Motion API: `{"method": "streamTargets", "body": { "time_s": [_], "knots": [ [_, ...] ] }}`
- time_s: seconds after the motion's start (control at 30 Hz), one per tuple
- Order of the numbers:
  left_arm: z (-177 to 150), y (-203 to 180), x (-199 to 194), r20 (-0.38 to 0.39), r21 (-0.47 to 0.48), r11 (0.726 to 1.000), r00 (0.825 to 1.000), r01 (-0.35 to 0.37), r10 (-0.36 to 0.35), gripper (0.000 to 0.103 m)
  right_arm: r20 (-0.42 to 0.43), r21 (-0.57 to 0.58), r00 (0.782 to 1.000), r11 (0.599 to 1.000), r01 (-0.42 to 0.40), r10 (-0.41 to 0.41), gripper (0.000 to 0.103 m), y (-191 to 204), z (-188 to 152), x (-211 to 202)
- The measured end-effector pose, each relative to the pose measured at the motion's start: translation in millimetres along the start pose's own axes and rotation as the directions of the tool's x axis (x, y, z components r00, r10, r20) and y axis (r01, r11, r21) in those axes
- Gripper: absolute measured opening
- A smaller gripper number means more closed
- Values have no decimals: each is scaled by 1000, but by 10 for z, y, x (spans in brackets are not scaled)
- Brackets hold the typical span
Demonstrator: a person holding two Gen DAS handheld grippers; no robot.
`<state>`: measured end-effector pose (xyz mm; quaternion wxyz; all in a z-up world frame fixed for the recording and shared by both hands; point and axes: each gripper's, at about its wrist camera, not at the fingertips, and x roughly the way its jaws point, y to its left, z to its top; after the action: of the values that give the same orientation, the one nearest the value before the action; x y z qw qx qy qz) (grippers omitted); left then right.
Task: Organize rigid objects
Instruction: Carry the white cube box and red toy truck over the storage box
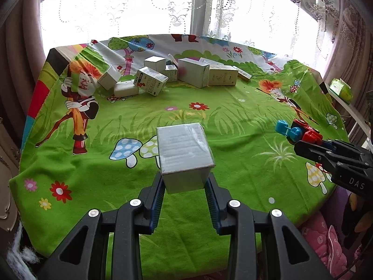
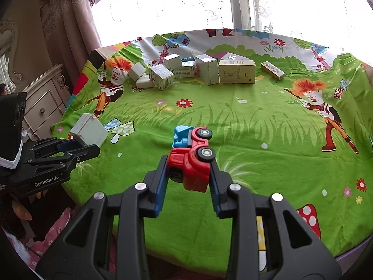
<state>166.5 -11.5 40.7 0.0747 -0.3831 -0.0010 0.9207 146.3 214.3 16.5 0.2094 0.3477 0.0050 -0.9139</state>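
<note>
Where the table (image 1: 70, 221) fills most of both views, it is covered by a bright green cloth (image 1: 233, 121) printed with grass, flowers, mushrooms and cartoon figures, and behind it hang pale lace curtains (image 1: 139, 11) against a bright window. At the far side of the cloth lies a loose cluster of cardboard boxes (image 1: 193, 72), some upright and some tipped on their sides, several touching one another. One slim box (image 2: 272, 70) lies a little apart at the right end of that cluster in the right wrist view. A cream cabinet (image 2: 44, 107) stands off the table's left edge in that same view.

The left gripper (image 1: 185, 184) pinches a white box (image 1: 184, 149) between its blue-padded fingers (image 1: 157, 200), both pads pressed against the box's lower sides. The box is lifted off the cloth, tilted, over the near middle of the table. Seen from the right wrist, that same box (image 2: 89, 129) sits at the left edge of the table in the left gripper's (image 2: 79, 148) tips.

The right gripper (image 2: 190, 175) is clamped on a red and blue toy truck (image 2: 191, 154), held by its red cab end with the blue part pointing away and two wheels facing up and to the right. From the left wrist the truck (image 1: 300, 133) shows at the right, sticking out of the right gripper (image 1: 303, 145), above the cloth's right side.
</note>
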Motion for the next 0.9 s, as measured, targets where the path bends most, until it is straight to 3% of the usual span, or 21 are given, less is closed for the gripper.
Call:
{"method": "streamTargets", "body": {
  "time_s": [0.43,0.9],
  "knots": [
    [-102,-571,-5,-59,127,989,996,73,-66,36,5,65,999,997,50,-50,36,-349,-379,-491],
    [-150,-1421,-229,-95,299,934,980,194,-173,36,70,124,987,983,133,-143,36,-698,-627,-1205]
  ]
}}
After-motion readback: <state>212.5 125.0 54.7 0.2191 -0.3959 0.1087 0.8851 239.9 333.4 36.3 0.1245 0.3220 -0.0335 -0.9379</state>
